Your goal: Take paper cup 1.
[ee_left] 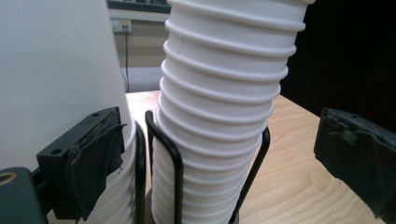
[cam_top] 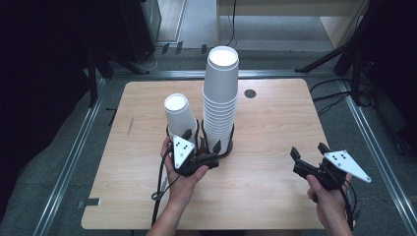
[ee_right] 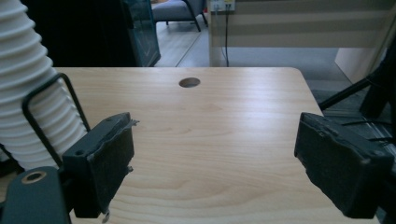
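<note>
The fingers (ee_left: 88, 158) of the left gripper (cam_top: 200, 139) are seen spread apart, and the tall stack of cups (cam_top: 221, 98) is framed between them without being pressed; in the left gripper view the left pad lies against or just beside the lower wall of the short stack of cups (cam_top: 179, 115), and whether it actually touches cannot be told, while the right pad stands well clear of both stacks. The right gripper (cam_top: 309, 150) is held over bare wood near the right edge of the table (cam_top: 275, 196), its jaws parted with nothing between them, as the right gripper view shows.

Both stacks are made of white paper cups turned upside down, bases upward and rims downward. The long axis of the tall stack runs nearly vertical; in the left gripper view it is seen leaning slightly, its upper part tilted toward the right of that view. The short stack is likewise set upright, narrowing upward to its closed base. Each stack is seated in a black wire holder (ee_left: 170, 163), whose loops rise around the lowest rims. The two holders stand just beside each other at the middle of the table, the short stack to the left of the tall one in the high view. A round hole (cam_top: 250, 93) is seen in the tabletop behind the tall stack.
</note>
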Available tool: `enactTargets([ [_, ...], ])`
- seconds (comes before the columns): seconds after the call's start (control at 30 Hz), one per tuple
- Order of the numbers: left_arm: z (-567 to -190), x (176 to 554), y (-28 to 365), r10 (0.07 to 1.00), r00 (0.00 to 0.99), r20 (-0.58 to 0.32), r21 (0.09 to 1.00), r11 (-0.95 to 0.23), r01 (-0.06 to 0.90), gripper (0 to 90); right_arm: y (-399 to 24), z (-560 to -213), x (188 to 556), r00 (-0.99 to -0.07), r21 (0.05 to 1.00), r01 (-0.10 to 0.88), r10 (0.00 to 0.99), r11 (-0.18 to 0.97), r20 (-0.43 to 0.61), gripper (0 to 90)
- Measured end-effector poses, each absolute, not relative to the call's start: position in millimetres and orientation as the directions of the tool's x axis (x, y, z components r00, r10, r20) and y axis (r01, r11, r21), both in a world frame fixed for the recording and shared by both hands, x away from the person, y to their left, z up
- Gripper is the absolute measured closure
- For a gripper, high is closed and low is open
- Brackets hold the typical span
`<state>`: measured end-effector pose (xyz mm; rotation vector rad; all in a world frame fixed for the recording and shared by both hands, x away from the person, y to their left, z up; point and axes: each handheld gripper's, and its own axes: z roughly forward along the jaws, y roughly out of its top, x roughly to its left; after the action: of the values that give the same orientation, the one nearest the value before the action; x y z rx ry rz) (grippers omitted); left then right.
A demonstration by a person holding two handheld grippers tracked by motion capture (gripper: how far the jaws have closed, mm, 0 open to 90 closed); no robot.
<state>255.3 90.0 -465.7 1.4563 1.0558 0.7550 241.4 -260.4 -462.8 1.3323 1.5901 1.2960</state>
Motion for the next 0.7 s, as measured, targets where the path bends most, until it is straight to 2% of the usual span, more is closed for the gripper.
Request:
enactTargets([
  [0.43,-453,269,68,0.916,0.395,-0.066,0.987,0.002,0.159,1.6,-225,-418,254,-0.354,0.964,0.267,0.929,-0.005,0.103,11.8],
  [0.7,-450,282,59,0.925,0.377,-0.048,0.989,-0.009,0.149,1.6,-192,-382,262,-0.453,0.978,0.208,0.885,-0.012,0.107,9.7],
])
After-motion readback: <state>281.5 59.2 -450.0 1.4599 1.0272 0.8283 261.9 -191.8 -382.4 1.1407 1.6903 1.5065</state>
